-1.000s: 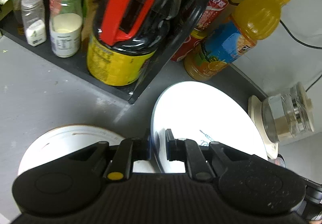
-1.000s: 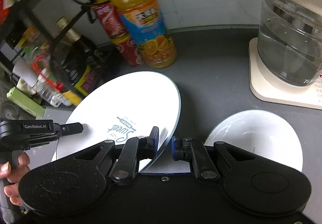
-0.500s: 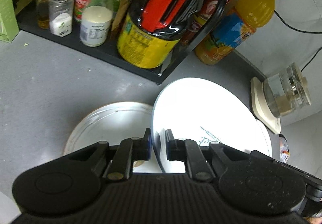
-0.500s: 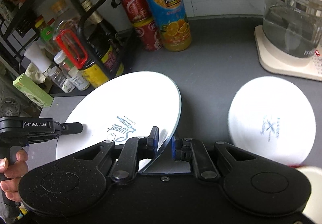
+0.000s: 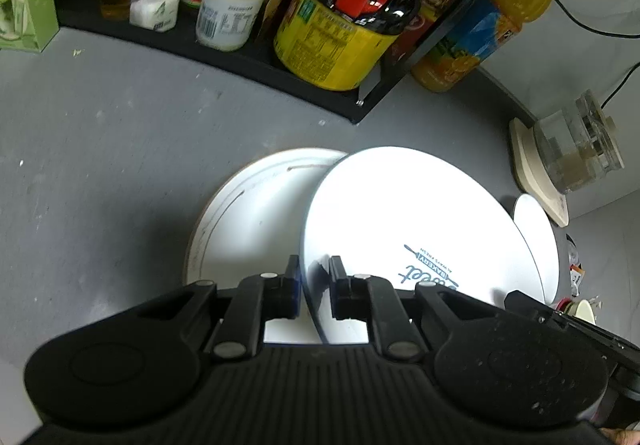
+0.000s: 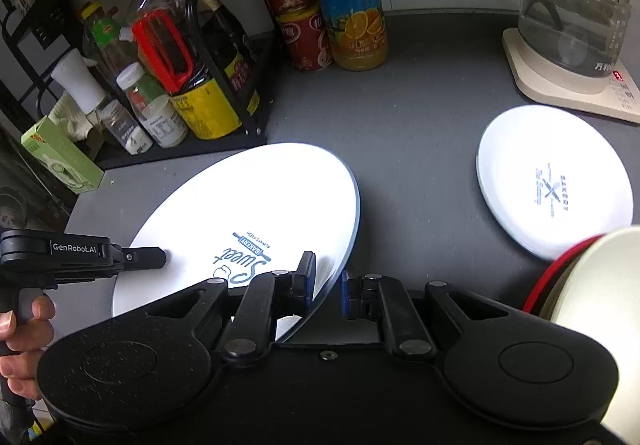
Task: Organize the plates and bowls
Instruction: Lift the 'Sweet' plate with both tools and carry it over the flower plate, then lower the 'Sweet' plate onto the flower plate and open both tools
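Note:
A large white "Sweet Bakery" plate is held tilted above the grey counter. My left gripper is shut on its left rim and my right gripper is shut on its right rim; the left one also shows in the right wrist view. Under the held plate a white plate with a brown rim lies flat. A smaller white "Bakery" plate lies on the counter to the right. A cream bowl with a red rim is at the right edge.
A black rack with bottles and jars stands at the back left. An orange juice bottle and red cans stand behind. A glass kettle on a cream base is at the back right. A green box sits at left.
Both grippers have risen and pulled back with the large plate. The brown-rimmed plate beneath shows more fully, and the smaller plate and bowl have come into the right view.

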The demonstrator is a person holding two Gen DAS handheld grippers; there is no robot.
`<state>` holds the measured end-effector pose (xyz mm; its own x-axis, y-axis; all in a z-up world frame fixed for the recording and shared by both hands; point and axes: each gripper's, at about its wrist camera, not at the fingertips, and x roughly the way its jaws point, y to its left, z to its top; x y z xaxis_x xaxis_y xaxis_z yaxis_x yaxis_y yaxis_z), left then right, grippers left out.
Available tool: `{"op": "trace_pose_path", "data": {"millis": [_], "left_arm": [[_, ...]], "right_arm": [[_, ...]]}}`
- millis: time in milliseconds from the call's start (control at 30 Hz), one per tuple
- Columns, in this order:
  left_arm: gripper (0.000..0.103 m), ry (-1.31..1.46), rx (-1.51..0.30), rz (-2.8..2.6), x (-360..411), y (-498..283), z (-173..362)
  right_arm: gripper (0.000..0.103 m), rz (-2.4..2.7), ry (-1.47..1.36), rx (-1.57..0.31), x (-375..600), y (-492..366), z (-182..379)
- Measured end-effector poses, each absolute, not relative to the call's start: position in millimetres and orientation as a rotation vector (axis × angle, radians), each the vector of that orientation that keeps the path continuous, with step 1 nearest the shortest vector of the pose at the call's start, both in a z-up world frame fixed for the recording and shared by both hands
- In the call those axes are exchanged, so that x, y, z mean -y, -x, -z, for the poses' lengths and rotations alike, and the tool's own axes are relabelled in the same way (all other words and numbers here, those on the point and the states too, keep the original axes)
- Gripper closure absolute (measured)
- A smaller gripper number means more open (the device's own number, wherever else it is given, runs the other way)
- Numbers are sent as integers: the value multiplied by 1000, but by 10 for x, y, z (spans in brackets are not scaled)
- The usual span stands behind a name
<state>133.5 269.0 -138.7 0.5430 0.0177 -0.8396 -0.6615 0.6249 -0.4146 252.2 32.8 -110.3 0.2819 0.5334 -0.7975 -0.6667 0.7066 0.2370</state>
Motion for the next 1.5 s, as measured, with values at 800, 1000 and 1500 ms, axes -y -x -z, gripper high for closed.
{"op": "trace_pose_path", "data": {"millis": [800,1000,1500], "left_arm": [[89,796,-975,-487,-2756,-1069,1647],[88,747,-1002,-507,-2739,-1114,1607],[55,681,-949,-621,-2942,-985,1363]], "right_arm": [[91,-796,208,-1031,-465,-2213,1318],[93,-801,212,-1040,-481,-2223,1340],[90,-793,220,-1064,-561,-2300,1454]]}}
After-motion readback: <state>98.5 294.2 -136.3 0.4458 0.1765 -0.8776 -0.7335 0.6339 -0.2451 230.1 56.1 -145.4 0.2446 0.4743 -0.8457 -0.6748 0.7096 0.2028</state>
